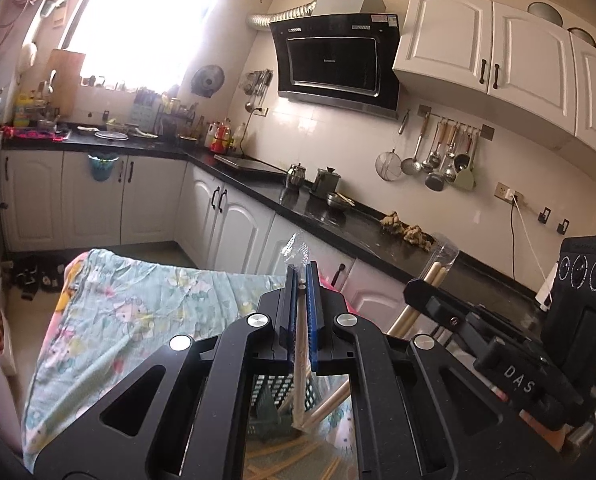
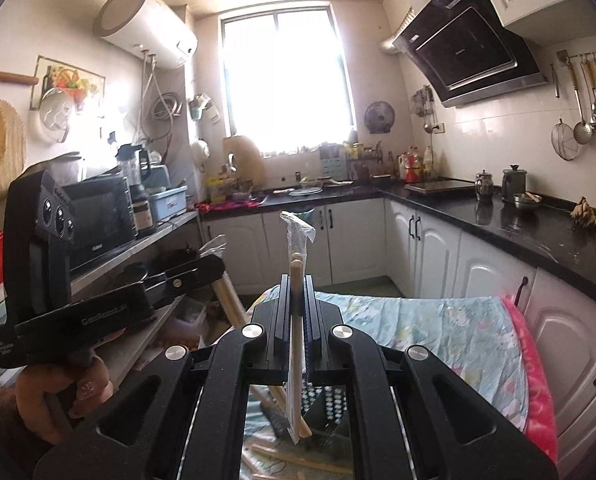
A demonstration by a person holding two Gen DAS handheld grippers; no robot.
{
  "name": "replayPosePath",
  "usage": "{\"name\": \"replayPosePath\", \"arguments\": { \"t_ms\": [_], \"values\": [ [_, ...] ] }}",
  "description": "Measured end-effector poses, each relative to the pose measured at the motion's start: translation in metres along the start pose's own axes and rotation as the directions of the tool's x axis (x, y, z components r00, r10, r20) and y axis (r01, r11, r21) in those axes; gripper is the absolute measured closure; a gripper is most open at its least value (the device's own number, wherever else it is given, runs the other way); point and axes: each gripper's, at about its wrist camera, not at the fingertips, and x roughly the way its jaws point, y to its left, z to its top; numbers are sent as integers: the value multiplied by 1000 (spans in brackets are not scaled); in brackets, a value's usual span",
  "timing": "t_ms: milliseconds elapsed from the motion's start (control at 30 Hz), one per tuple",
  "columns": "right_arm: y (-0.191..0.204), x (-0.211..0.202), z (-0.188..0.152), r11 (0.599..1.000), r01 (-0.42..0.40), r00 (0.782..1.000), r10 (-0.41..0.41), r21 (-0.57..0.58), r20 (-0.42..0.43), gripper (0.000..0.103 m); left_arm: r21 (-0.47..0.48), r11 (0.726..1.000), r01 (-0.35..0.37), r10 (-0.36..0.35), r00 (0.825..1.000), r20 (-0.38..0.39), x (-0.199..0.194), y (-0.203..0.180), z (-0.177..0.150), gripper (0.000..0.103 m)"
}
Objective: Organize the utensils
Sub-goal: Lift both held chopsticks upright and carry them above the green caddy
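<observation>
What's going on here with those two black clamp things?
A person is sorting utensils in a kitchen with a handheld gripper in each hand. The left gripper is shut on a plastic-wrapped pair of chopsticks, and the right gripper is shut on another wrapped pair. Both are held up in the air above a table covered with a floral cloth. A dark green slotted basket and more wooden chopsticks lie below on it.

Cloth-covered table with green basket, loose chopsticks.
</observation>
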Motion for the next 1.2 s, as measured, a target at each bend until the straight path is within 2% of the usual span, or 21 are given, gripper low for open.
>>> {"name": "replayPosePath", "arguments": {
  "t_ms": [333, 500, 833, 1200],
  "values": [
    [-28, 30, -2, 999, 47, 999, -46, 17, -24, 97, 30, 998, -57, 57, 998, 0, 25, 5, -1, 101],
    [-36, 47, -16, 997, 68, 996, -66, 23, -52, 97, 41, 996, -83, 83, 997, -2, 36, 10, -10, 101],
    [-45, 70, -48, 986, 164, 984, -165, -13, -68, 97, 58, 991, -123, 123, 992, -1, 60, 16, -35, 101],
    [-60, 96, -86, 974, 225, 964, -222, 3, -149, 97, 43, 990, -131, 134, 986, -95, 89, 28, -73, 101]
  ]
}}
